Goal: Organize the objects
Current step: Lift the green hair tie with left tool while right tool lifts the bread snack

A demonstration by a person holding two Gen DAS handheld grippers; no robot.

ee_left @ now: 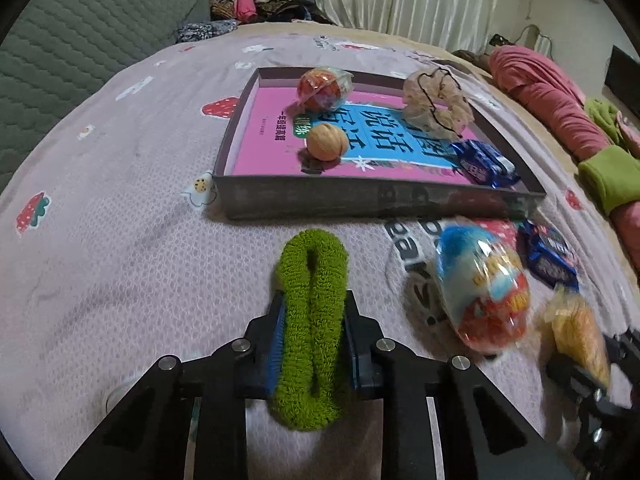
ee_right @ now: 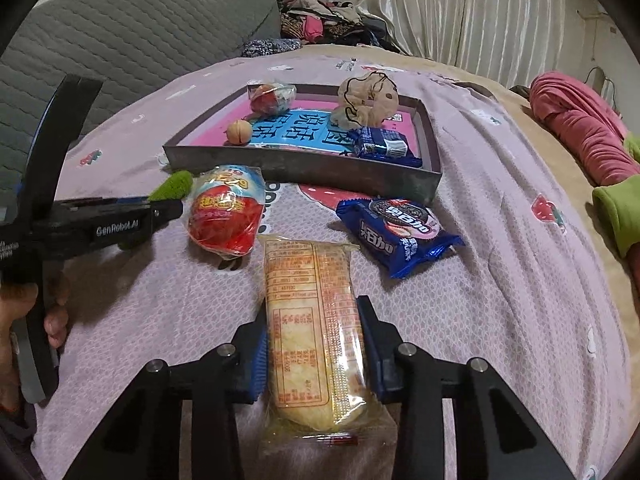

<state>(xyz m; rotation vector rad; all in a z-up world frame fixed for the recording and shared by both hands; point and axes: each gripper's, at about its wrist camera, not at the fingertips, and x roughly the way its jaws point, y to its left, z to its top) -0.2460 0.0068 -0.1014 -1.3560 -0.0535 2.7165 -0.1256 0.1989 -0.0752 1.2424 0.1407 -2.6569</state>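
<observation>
Bedspread (ee_right: pixel 500 280), left hand-held gripper (ee_left: pixel 312 312) clenching green scrunchie (ee_left: pixel 310 320), right hand-held gripper (ee_right: pixel 312 332) grasping wrapped cake (ee_right: pixel 312 328), person's fingers (ee_right: pixel 52 320) only in right view

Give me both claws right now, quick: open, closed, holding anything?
Left claw: closed on the green scrunchie.
Right claw: closed on the clear-wrapped snack pack.

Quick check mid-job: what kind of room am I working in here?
Most likely a bedroom: the work surface is a bed with a strawberry-print sheet, a grey quilted headboard behind it, and curtains beyond.
</observation>
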